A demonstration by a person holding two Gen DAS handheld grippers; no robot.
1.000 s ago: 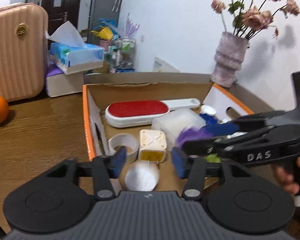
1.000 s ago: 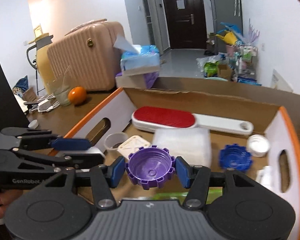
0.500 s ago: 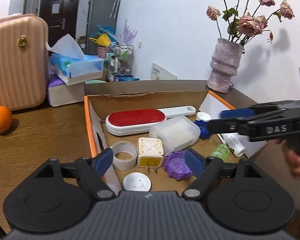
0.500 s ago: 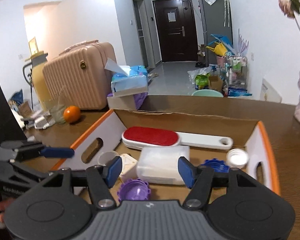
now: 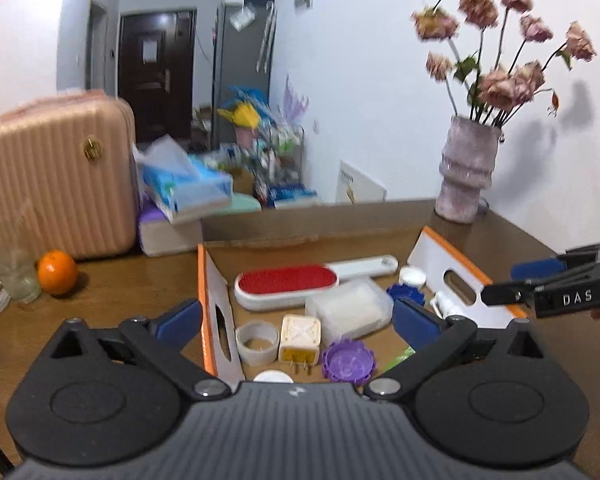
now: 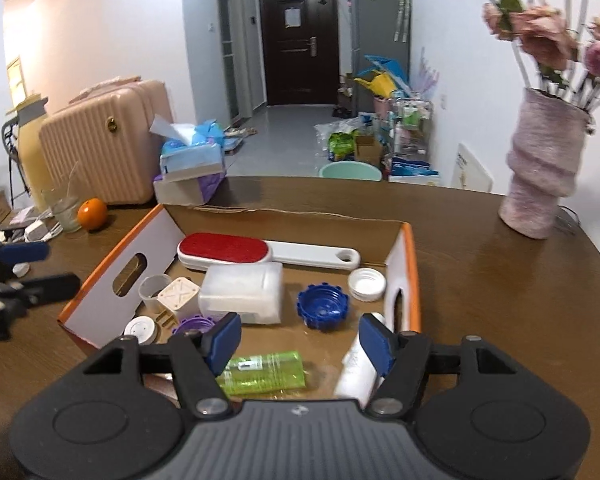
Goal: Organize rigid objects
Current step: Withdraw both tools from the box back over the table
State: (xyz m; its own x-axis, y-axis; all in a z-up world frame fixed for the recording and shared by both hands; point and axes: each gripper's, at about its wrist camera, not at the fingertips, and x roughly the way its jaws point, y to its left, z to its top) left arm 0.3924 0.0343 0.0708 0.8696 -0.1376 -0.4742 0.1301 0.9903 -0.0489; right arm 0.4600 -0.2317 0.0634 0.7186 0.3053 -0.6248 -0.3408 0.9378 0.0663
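Now both tongs stand released and empty: left tongs (image 5: 296,320) have just spread wide, right tongs (image 6: 300,338) slightly. Ahead of them, the purple toothed plastic cap (image 5: 350,361) lies inside the orange-edged cardboard box (image 5: 206,280); placement appears complete.

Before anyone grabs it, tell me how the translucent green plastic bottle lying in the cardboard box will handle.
The translucent green plastic bottle lies on its side on the cardboard box floor, so a nudge across its length would probably roll it. It looks round and smooth, so it may slip between flat pads. It looks small and thin-walled, likely light; whether it holds liquid I cannot tell.
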